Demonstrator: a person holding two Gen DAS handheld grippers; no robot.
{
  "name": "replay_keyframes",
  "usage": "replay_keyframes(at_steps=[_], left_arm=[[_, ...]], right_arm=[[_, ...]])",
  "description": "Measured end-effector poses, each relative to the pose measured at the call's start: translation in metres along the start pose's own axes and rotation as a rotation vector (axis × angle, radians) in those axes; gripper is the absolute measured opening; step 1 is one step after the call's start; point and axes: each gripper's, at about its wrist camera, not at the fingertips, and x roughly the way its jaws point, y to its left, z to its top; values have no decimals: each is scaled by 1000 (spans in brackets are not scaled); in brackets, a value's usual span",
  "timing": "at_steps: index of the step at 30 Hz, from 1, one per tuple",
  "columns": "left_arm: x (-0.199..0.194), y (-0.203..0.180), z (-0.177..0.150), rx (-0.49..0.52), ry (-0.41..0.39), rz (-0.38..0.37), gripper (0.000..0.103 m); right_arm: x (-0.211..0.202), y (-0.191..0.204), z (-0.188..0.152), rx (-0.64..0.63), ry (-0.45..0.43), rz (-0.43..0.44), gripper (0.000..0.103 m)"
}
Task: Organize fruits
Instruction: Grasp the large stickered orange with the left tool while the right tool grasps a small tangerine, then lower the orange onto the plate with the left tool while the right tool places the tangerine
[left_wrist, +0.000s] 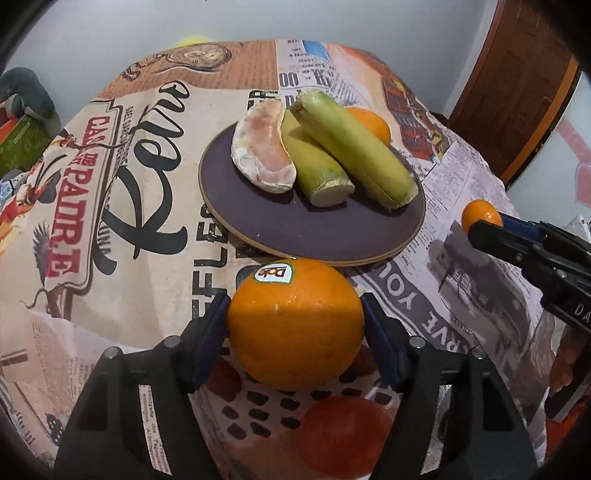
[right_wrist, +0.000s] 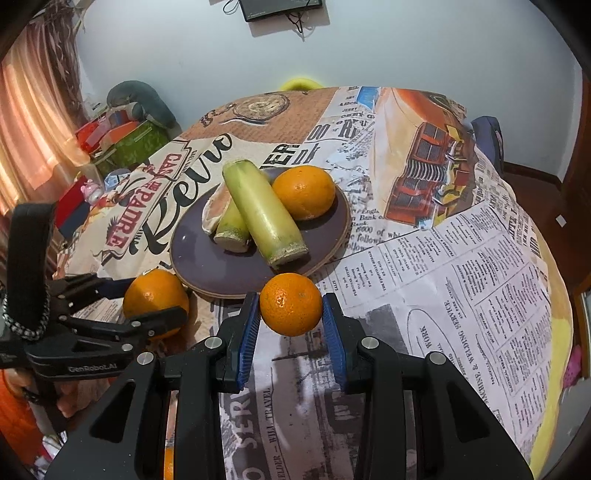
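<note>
My left gripper (left_wrist: 295, 314) tilts steeply down at the table. Its blue pads (left_wrist: 214, 332) are spread to either side of the big orange (left_wrist: 295, 332). They flank the fruit at its widest part and, as far as I can see, are not squeezing it. The orange sits just in front of the near rim of the dark plate (left_wrist: 295, 229). On top it has an oval sticker (left_wrist: 274, 272) reading "Dole", upside down from where I look.

My right gripper (right_wrist: 290, 306) also slopes down, less steeply. It is pinched on the small orange (right_wrist: 291, 304), one pad on each side. The fruit hangs clear of the cloth just short of the plate's edge, with its shadow on the newsprint below. In the right wrist view my left tool comes in from the left edge, and its black body carries the white lettering "GenRobot.AI" (right_wrist: 92, 368).

The plate holds two green stalk pieces (left_wrist: 354, 147) lying side by side. A peeled pomelo segment (left_wrist: 266, 147) leans at their left, and another orange (right_wrist: 304, 192) is on the far side.

The tablecloth (left_wrist: 129, 221) is printed like old posters and newspapers. I can read "PADRE" in red, "WILL TRAVEL" and "WORK".
</note>
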Motion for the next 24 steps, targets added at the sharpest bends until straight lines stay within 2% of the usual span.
replay_keyframes(at_steps=[7, 14, 24], left_arm=[[-14, 3, 1, 4, -40, 12, 69], [-33, 18, 22, -34, -114, 21, 69], [-17, 22, 50, -41, -130, 24, 69]], right_arm=[[2, -9, 6, 15, -9, -14, 31], [7, -12, 24, 12, -40, -27, 31], [30, -15, 48, -2, -48, -35, 31]])
